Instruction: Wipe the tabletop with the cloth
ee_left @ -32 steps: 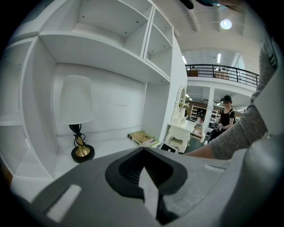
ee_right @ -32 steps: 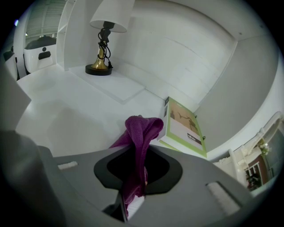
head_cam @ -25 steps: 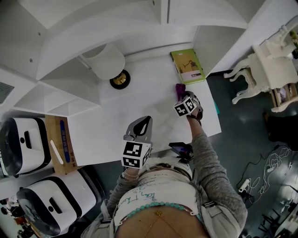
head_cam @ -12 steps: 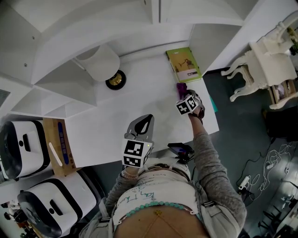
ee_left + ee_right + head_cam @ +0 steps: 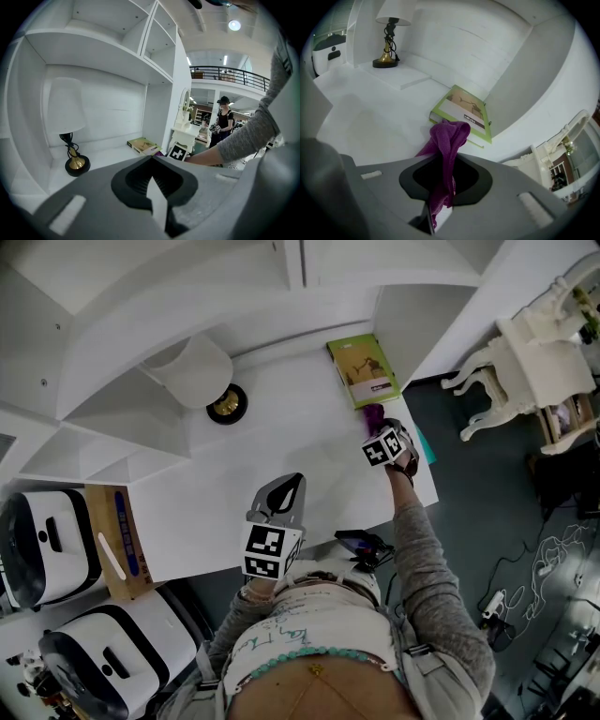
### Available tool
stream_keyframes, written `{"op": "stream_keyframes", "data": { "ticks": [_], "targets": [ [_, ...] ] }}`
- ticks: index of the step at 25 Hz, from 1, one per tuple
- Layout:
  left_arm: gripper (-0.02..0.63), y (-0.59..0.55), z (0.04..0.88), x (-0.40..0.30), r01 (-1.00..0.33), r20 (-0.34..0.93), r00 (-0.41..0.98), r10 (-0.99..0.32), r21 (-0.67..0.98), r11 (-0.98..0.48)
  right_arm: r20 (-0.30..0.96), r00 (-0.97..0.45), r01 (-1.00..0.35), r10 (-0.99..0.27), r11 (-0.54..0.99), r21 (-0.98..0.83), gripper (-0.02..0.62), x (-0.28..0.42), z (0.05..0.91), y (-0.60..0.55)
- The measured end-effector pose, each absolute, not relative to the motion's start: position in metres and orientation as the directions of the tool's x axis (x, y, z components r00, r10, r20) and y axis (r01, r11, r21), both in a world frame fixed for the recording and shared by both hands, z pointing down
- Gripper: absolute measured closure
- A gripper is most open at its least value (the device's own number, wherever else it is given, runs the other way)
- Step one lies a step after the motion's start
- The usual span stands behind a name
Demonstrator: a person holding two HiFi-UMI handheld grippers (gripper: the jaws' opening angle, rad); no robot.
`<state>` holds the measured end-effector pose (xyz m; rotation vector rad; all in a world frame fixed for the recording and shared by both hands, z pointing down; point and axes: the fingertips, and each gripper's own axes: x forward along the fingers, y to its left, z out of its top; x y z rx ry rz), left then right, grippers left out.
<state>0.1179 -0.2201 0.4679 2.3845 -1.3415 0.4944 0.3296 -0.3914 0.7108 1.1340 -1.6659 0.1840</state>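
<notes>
1. White bench point(image 5: 281, 442) under white shelving; lamp point(image 5: 226, 405) at far left, green book point(image 5: 363, 371) at far right.
2. Purple cloth point(image 5: 446, 150) pinched between closed jaws of right gripper point(image 5: 380, 432), bunched end just beside the book's near edge.
3. Left gripper point(image 5: 287, 491) closed on nothing, over the near bench edge.
4. Probably light, soft and floppy: best gripped by a gathered fold and pressed flat to drag.
</notes>
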Motion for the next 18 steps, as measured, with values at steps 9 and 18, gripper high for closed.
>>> {"op": "stream_keyframes", "data": {
  "ticks": [9,18],
  "targets": [
    [0.604,-0.220,0.473,0.118,-0.867,0.481,0.480,-0.733,0.132,-0.481,0.811,0.044,-0.757,-0.584,0.511,0.409,0.517,0.355,0.712,-0.398],
    [0.604,-0.220,0.477,0.115,-0.872,0.495,0.469,-0.732,0.130,-0.471,0.813,0.073,-0.768,-0.577,0.487,0.415,0.517,0.378,0.711,-0.404]
  ]
}}
